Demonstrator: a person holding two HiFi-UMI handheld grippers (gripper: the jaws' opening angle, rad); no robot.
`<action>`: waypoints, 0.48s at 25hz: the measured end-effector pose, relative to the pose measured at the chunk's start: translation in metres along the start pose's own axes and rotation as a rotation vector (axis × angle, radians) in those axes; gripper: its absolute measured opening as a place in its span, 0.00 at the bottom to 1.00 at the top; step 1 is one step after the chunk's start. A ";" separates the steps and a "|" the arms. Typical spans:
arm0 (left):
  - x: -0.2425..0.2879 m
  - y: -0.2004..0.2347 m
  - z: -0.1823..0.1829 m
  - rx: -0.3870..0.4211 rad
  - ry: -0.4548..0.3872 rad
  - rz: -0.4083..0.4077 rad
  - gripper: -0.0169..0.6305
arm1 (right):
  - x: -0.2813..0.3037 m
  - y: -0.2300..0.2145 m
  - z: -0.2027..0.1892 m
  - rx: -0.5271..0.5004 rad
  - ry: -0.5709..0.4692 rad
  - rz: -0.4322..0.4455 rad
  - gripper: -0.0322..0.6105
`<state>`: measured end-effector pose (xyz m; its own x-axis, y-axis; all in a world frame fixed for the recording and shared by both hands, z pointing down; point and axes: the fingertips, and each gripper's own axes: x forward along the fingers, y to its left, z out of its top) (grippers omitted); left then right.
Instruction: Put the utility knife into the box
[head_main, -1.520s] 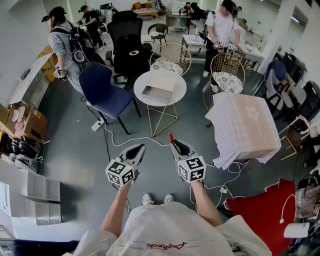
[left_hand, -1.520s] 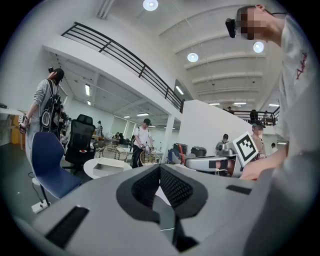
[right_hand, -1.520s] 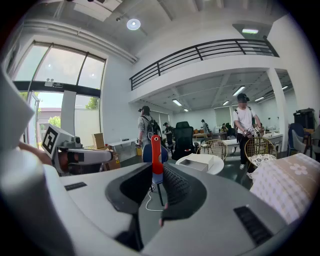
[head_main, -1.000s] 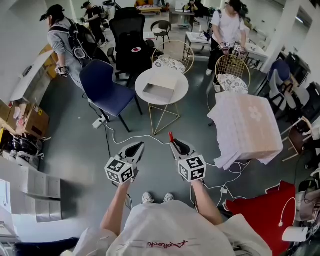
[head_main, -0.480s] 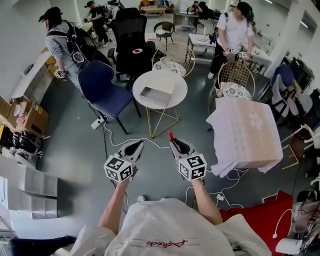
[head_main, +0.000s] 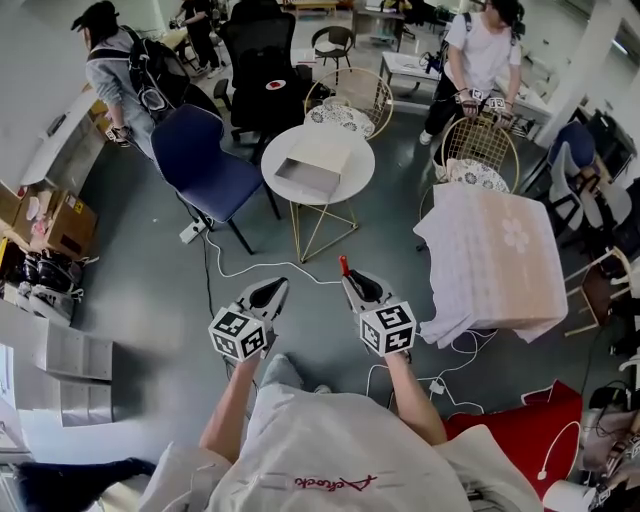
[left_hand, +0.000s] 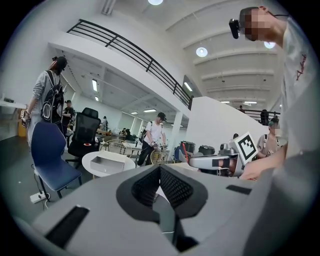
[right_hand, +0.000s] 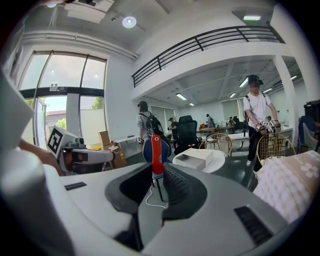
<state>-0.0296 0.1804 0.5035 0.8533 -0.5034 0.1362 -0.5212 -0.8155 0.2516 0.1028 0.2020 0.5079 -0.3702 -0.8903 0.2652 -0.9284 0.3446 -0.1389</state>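
The red utility knife (right_hand: 156, 150) stands upright between the pads of my right gripper (right_hand: 159, 171), which is shut on it. In the head view its red tip (head_main: 343, 265) sticks out past the right gripper (head_main: 352, 279). An open white box (head_main: 312, 168) lies on a small round white table (head_main: 345, 190) ahead, well beyond both grippers; the right gripper view also shows the box (right_hand: 196, 157). My left gripper (head_main: 268, 292) is held beside the right one, over the floor. Its jaws (left_hand: 160, 169) are shut with nothing between them.
A blue chair (head_main: 205, 160) stands left of the table, with gold wire chairs (head_main: 350, 100) behind it. A cloth-covered table (head_main: 495, 260) is at the right. White cables (head_main: 240, 272) run over the grey floor. Two people (head_main: 110, 60) (head_main: 480, 50) stand farther back. Cardboard boxes (head_main: 50, 225) sit at the left.
The person has stepped forward, so the round table and box are nearer. Both grippers have travelled along side by side. The knife stays held in the right gripper.
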 end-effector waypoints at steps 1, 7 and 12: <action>0.001 0.004 0.001 -0.003 -0.003 0.004 0.04 | 0.002 -0.002 0.000 0.001 0.000 -0.001 0.17; 0.016 0.026 0.004 -0.002 -0.006 0.005 0.04 | 0.019 -0.016 0.003 -0.013 0.002 -0.010 0.17; 0.044 0.052 0.006 -0.006 -0.002 -0.020 0.04 | 0.049 -0.033 0.009 -0.020 0.004 -0.024 0.17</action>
<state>-0.0193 0.1142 0.5165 0.8636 -0.4874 0.1292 -0.5038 -0.8237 0.2602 0.1152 0.1446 0.5167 -0.3482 -0.8970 0.2721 -0.9373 0.3295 -0.1134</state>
